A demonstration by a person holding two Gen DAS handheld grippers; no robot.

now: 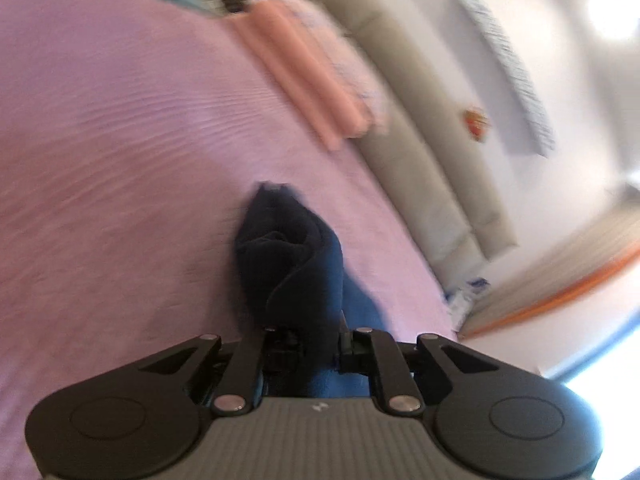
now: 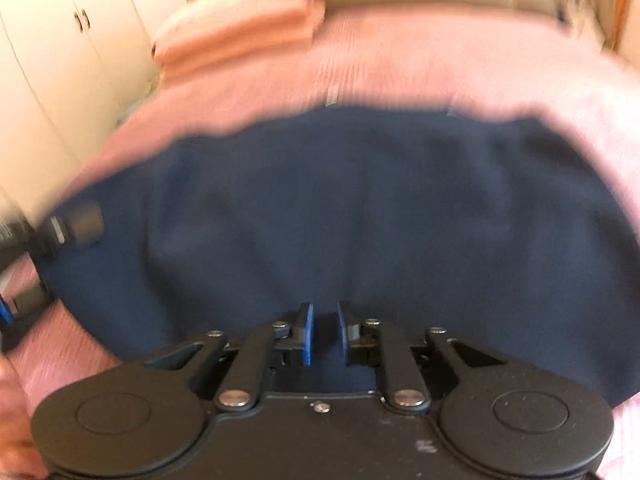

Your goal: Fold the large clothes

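A dark navy garment [image 2: 360,200] lies spread over the pink bedcover [image 2: 400,52]. My right gripper [image 2: 324,320] sits at its near edge, with a fold of the cloth pinched between the blue pads [image 2: 306,332]. In the left wrist view a bunched end of the same garment [image 1: 288,248] rises out of my left gripper [image 1: 304,320], which is shut on it and holds it above the bedcover [image 1: 120,140]. The cloth hides the left fingertips. Both views are motion-blurred.
A folded peach-coloured stack [image 1: 304,68] [image 2: 240,36] lies at the far side of the bed, against a beige padded headboard [image 1: 420,140]. White wardrobe doors [image 2: 60,60] stand to the left. A black device [image 2: 76,224] shows at the garment's left edge.
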